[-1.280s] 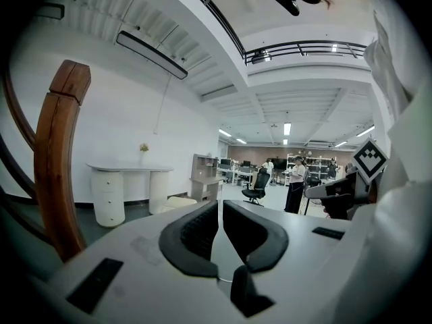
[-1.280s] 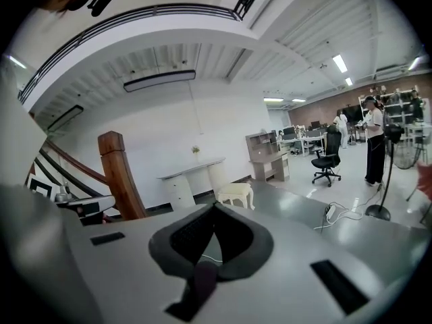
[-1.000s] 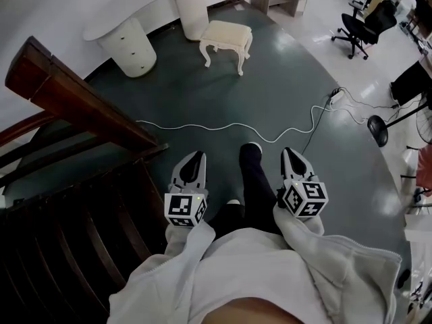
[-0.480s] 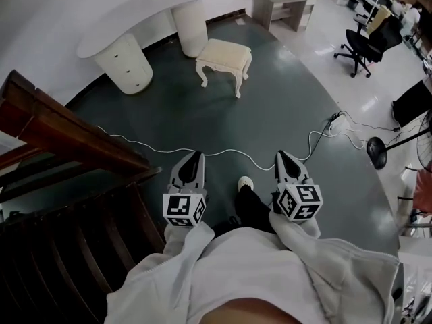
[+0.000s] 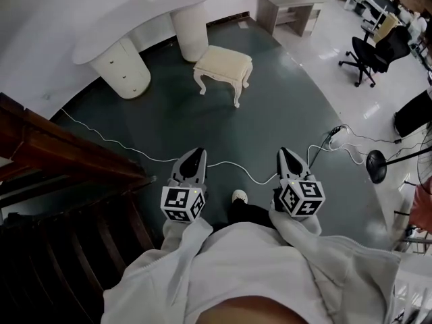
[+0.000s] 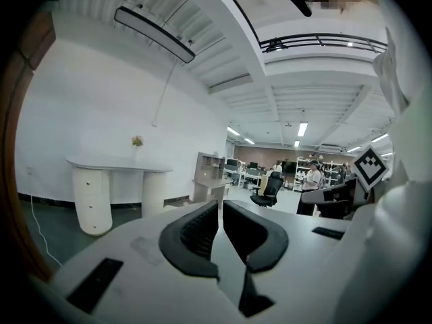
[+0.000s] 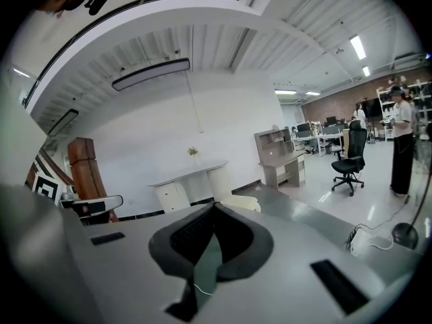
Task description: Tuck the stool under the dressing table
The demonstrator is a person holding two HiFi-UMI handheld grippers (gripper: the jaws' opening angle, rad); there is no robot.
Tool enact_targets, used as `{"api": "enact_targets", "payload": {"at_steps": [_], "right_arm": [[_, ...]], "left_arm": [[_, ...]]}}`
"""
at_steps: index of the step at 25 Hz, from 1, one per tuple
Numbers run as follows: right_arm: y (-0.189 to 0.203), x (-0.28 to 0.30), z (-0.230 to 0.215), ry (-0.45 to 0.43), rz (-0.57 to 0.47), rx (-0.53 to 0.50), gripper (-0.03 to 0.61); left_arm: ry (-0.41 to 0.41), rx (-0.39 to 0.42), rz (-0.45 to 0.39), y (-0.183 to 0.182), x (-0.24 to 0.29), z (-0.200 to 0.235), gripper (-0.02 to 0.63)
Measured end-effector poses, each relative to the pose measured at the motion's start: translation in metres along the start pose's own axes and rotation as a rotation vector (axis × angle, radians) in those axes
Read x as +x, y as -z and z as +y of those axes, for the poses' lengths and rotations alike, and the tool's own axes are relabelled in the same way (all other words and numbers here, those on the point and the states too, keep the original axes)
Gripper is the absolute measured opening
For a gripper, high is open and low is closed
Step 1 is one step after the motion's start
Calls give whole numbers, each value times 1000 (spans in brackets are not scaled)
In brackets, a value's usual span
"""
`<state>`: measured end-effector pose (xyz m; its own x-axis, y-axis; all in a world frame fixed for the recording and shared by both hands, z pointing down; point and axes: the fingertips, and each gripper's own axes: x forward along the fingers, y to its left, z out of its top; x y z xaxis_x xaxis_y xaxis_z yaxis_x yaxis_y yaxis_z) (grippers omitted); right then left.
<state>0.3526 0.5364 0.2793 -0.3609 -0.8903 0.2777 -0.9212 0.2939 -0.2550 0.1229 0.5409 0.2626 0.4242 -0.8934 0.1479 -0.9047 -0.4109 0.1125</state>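
Left tongs [image 5: 196, 155] and right tongs [image 5: 284, 155] are both closed and empty, held in front of a person standing on a dark, smooth floor [image 5: 283, 93]. The stool [image 5: 223, 63] stands well ahead, just beside the desk [image 5: 135, 15] but outside its knee gap and turned askew. A thin white cable [image 5: 121, 147] snakes across the floor between person and stool, and looks like a trip hazard. Pushed at this angle, a curved carved leg may catch a round pedestal. The stool has a cream padded seat. The desk is glossy white, oval-topped, on two cylinders.
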Motion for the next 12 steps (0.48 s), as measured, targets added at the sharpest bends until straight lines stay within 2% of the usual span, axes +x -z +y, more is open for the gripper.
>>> {"api": "enact_targets", "payload": {"at_steps": [12], "right_arm": [[-13, 62, -39, -44, 43, -13, 48]], "left_arm": [[-45, -16, 2, 3, 65, 10, 32]]}}
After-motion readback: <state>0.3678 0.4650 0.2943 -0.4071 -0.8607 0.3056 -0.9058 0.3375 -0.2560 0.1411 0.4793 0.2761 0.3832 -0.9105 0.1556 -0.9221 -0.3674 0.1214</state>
